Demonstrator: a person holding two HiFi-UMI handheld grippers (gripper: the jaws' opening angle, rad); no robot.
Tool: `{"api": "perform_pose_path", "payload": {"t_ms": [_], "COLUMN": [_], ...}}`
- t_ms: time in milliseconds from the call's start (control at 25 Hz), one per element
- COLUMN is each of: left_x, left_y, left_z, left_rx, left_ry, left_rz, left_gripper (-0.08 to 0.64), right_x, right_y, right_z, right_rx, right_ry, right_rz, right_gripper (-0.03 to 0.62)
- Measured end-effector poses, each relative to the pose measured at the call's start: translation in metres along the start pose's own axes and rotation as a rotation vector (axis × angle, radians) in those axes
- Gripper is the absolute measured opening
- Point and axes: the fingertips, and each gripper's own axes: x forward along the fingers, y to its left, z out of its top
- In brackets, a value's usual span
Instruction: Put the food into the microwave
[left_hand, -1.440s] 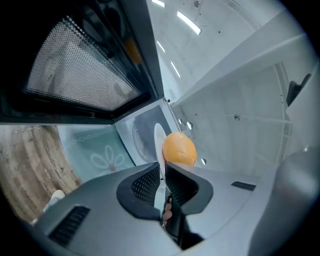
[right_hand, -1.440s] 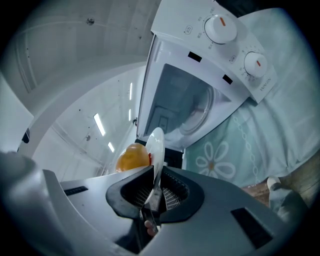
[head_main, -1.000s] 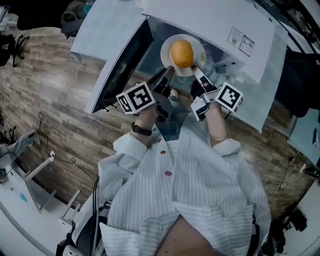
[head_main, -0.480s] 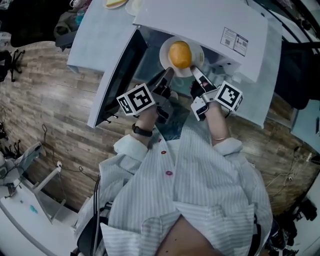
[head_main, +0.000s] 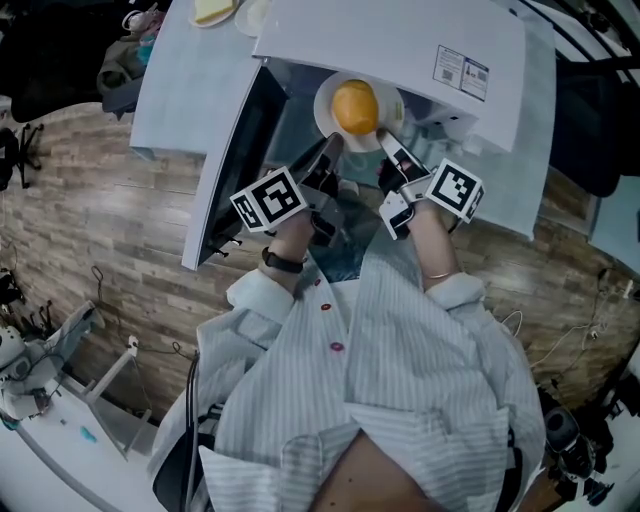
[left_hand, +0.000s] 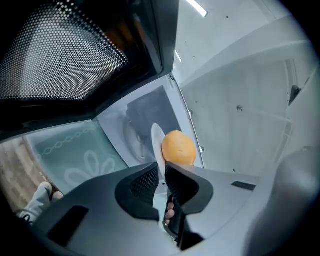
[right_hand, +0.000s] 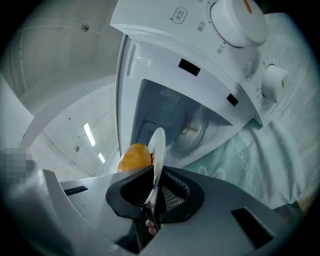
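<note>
A white plate carries a round orange piece of food at the open mouth of the white microwave. My left gripper is shut on the plate's near left rim. My right gripper is shut on its near right rim. In the left gripper view the plate stands edge-on between the jaws of the left gripper, with the food to its right. In the right gripper view the plate is pinched by the right gripper, the food to its left.
The microwave door hangs open to the left. The cavity lies straight ahead, with two knobs to its right. A patterned cloth covers the table. Wooden floor lies below, and small items sit at the table's far corner.
The plate and both grippers stay about where they were at the microwave's mouth. Only the head view has shifted slightly.
</note>
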Motion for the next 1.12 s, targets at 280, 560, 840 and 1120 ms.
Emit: {"api": "perform_pose_path", "payload": {"t_ms": [280,560,840,1120], "left_x": [0.005,0.010,0.028,0.043], "left_y": [0.009,0.022,0.036,0.049], "left_z": [-0.007,-0.011,-0.011,-0.008], "left_rx": [-0.002,0.002,0.036,0.077], "left_ry": [0.028,0.039,0.069,0.085], "left_rz": [0.013,0.025,0.036,0.056], "left_gripper": [0.035,0.038,0.038,0.043], "right_x": [-0.001,0.008,0.017,0.029], "right_y": [-0.012,-0.018,-0.037,-0.051], "right_z": [-0.004,-0.004,0.003,0.010], "right_rx": [0.019,-0.029,-0.049,-0.121], "right_ry": [-0.011,-0.005,-0.026,-0.017], "right_rz": [-0.009,-0.003,-0.049,-0.093], "right_gripper": [0.058,0.060,0.060,0.072]}}
